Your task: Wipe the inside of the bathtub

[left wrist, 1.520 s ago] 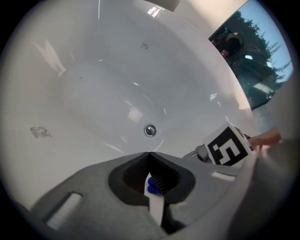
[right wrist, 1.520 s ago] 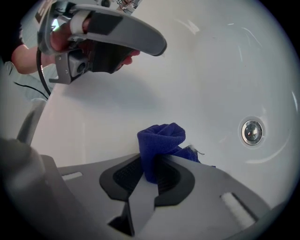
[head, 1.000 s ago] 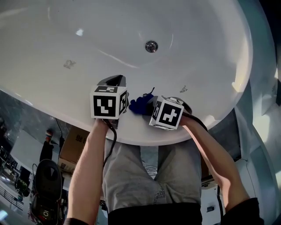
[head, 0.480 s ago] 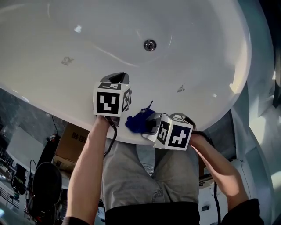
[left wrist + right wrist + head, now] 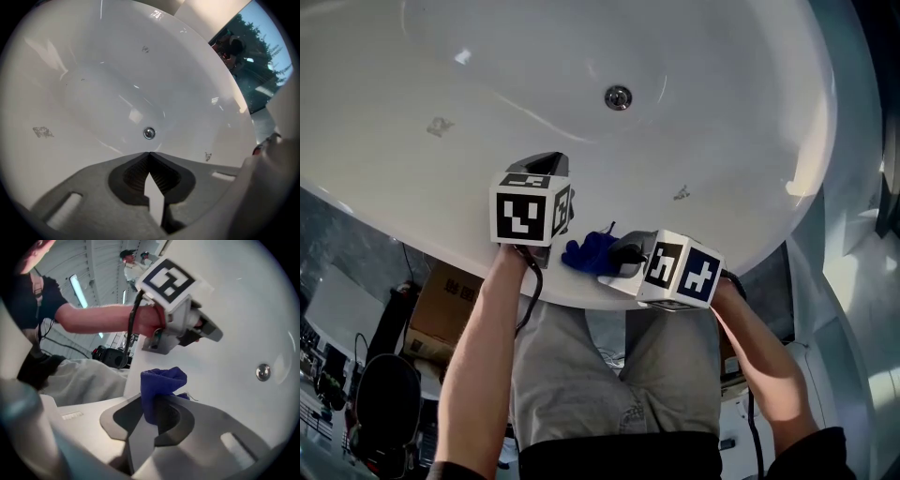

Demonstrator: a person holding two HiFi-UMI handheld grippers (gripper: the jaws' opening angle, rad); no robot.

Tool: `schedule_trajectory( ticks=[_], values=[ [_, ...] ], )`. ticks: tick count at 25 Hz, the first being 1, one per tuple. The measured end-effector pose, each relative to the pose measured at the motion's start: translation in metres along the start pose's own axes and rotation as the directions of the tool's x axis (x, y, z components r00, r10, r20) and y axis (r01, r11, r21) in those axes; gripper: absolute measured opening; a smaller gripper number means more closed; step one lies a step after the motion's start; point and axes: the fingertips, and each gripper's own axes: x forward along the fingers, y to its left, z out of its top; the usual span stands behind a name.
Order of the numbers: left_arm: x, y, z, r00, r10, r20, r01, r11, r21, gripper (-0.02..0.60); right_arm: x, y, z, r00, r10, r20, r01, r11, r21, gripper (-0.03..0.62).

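While a bunched blue cloth point(image 5: 159, 385) sits pinched between the closed jaws of the right gripper point(image 5: 152, 404), its free end pokes up above them at the near rim of the white bathtub point(image 5: 722, 112). Whether the cloth actually touches the enamel cannot be made out from any angle. From the head view, the marker cube hides most of that gripper's jaws, and only a tuft of blue shows beside it.

Just to the left, the left gripper point(image 5: 149, 157) hangs over the tub's inner slope with its jaw tips pressed together and nothing caught between them; only a sliver of white tub shows through the gap behind the tips. Both of the person's hands are largely covered by the cubes, leaving bare forearms in sight.

Further in, the drain point(image 5: 618, 97) lies at the bottom of the basin, with two small grey smudges point(image 5: 440, 126) on the walls to either side. The tub's far and left edges are cut off. Below the rim, a cardboard box point(image 5: 445, 305) stands partly hidden behind the left arm.
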Motion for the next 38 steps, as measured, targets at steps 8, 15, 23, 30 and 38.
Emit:
schedule_trajectory(
  ticks=[8,15,23,30,38],
  values=[
    [0.006,-0.001,0.009,0.999,-0.027,0.023,0.028,0.999,-0.025,0.002,-0.060,-0.112,0.020,0.963,-0.261,0.073,0.254,0.963,0.089,0.069],
    [0.018,-0.004,0.017,0.996,-0.060,0.059,0.066,0.992,-0.112,0.002,-0.079,-0.204,0.013,0.904,-0.426,-0.041,0.428,0.903,0.035,0.069],
    [0.044,-0.017,0.003,0.988,-0.123,0.089,0.142,0.956,-0.256,0.002,-0.050,-0.284,-0.002,0.832,-0.462,-0.309,0.435,0.887,-0.154,0.069],
    [0.054,-0.027,-0.016,0.987,-0.150,0.062,0.162,0.943,-0.291,0.002,-0.035,-0.315,-0.027,0.721,-0.517,-0.461,0.443,0.856,-0.268,0.069],
    [0.053,-0.010,-0.024,0.988,-0.139,0.062,0.150,0.952,-0.266,0.002,-0.007,-0.329,-0.050,0.675,-0.488,-0.553,0.414,0.872,-0.263,0.069]
  ],
)
